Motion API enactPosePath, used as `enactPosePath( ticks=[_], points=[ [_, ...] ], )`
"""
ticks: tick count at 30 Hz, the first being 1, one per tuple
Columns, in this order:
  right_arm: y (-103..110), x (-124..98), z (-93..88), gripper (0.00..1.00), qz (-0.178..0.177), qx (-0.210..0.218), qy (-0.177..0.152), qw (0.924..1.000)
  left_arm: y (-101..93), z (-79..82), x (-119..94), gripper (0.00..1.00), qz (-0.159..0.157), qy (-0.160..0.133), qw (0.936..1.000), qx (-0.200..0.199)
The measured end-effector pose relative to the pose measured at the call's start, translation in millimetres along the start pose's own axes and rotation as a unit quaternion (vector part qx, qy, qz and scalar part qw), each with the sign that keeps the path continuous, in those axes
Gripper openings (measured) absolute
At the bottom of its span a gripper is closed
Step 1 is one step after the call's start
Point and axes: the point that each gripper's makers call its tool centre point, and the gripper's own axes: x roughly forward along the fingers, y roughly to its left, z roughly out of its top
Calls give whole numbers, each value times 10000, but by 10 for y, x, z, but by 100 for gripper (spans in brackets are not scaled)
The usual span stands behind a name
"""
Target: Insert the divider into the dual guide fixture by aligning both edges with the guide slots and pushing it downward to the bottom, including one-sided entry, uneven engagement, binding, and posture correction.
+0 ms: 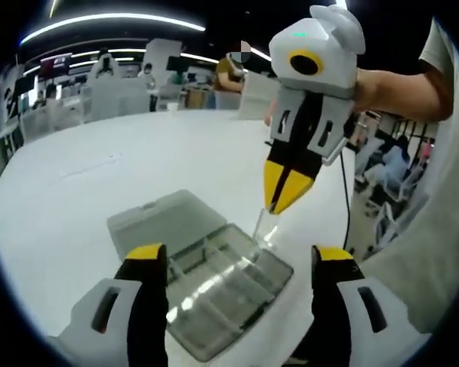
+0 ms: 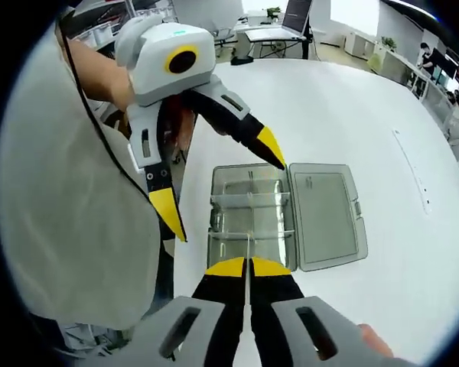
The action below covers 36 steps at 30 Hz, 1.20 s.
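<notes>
Clear divider (image 2: pixel 249 252) pinched in right gripper (image 2: pixel 249 267) above box (image 2: pixel 249 218); left gripper (image 2: pixel 226 183) spread wide.

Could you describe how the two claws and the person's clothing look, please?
Both the left claw and the right claw have a white and grey body, black jaws ending in yellow tips, long slots in the grey side plates, and a small green light on the top. A thin black cable hangs from each of them. The person wears a light grey short sleeve.
</notes>
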Motion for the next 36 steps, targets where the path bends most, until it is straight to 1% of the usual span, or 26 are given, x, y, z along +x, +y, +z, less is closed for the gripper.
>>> enactPosePath(
  ticks=[5, 14, 36],
  points=[
    [-6, 36, 2, 0, 7, -34, 73, 10000, 36, -3, 0, 86, 83, -2, 10000, 42],
    [-41, 107, -9, 0, 12, -23, 193, 9998, 105, -50, 4, 95, 203, 63, 9998, -11],
    [-54, 275, -39, 0, 165, 0, 368, 9992, 145, -95, 1, 95, 207, 98, 9996, -156]
  ],
)
